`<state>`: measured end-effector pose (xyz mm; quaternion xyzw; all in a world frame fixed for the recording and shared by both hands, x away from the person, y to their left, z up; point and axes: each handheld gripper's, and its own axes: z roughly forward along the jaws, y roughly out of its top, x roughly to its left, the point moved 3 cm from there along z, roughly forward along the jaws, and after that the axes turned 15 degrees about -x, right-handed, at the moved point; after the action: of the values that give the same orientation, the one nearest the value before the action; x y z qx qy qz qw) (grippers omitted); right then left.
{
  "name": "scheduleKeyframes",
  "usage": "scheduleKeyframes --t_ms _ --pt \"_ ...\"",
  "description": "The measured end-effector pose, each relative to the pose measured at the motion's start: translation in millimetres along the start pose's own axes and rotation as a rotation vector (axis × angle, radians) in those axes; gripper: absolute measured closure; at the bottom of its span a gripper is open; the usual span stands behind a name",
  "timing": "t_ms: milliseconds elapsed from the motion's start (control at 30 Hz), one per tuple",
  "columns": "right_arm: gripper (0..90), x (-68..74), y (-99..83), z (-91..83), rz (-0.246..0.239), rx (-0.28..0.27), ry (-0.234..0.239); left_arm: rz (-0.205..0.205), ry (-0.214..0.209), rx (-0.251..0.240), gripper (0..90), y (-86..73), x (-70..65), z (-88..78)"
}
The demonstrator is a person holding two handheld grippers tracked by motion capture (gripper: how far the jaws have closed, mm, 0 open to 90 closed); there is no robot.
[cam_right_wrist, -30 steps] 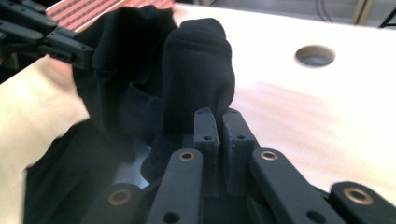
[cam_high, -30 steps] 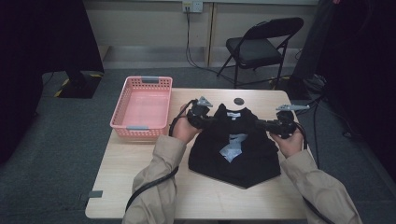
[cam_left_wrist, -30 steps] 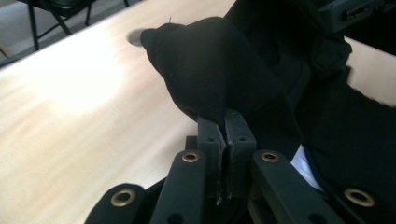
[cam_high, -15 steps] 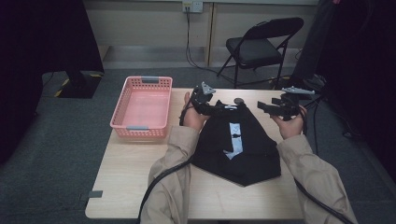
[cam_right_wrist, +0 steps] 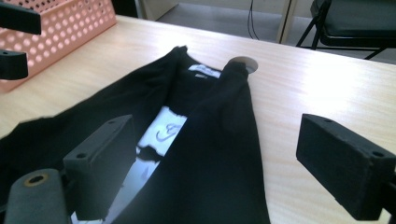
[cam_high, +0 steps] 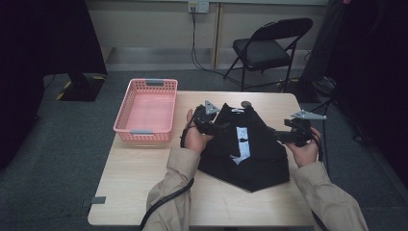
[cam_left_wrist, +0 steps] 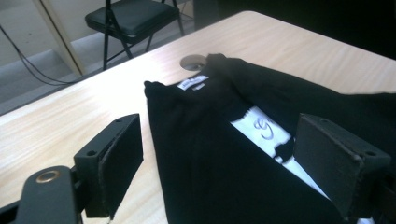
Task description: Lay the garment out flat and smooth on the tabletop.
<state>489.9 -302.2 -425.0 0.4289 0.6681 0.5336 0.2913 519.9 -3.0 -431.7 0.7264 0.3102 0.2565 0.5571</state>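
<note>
A black T-shirt (cam_high: 245,163) lies flat on the wooden table (cam_high: 144,192), collar toward the far edge. Both sides are folded in over a white print (cam_high: 243,144). My left gripper (cam_high: 222,128) hovers at the shirt's left shoulder. In the left gripper view its jaws (cam_left_wrist: 224,154) stand wide apart above the cloth (cam_left_wrist: 205,140), gripping nothing. My right gripper (cam_high: 275,135) is at the shirt's right edge, its jaws (cam_right_wrist: 224,158) equally wide over the shirt (cam_right_wrist: 224,135). Both pairs of jaws have just been opening and hold nothing.
A pink plastic basket (cam_high: 122,113) stands at the table's far left, also seen in the right gripper view (cam_right_wrist: 70,28). A round cable grommet (cam_high: 246,103) sits just beyond the collar. A black folding chair (cam_high: 269,45) stands behind the table.
A second ago both grippers were shut on the shirt's upper corners. They carried them toward the far edge, let go, and drew back toward the person; the shirt now lies narrower with its sides folded in.
</note>
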Motion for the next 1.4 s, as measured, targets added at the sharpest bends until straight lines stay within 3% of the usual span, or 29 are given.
scheduleKeyframes --t_ms 167,767,967,1400 --pt "10.9 4.2 -13.8 -7.0 -0.009 0.010 0.039 0.005 -0.023 0.005 15.5 -10.3 -4.7 -7.5" --pt "10.3 7.4 -60.4 -26.1 -0.073 0.054 0.056 0.020 -0.093 0.025 15.4 -49.3 -24.3 -26.5" --pt "10.3 7.6 -72.8 -28.0 -0.072 0.073 0.061 0.017 -0.100 0.030 15.4 -61.3 -24.2 -33.4" --pt "9.9 20.0 -87.4 -32.7 -0.147 0.118 0.095 0.018 -0.120 0.080 15.4 -92.0 -23.3 -50.8"
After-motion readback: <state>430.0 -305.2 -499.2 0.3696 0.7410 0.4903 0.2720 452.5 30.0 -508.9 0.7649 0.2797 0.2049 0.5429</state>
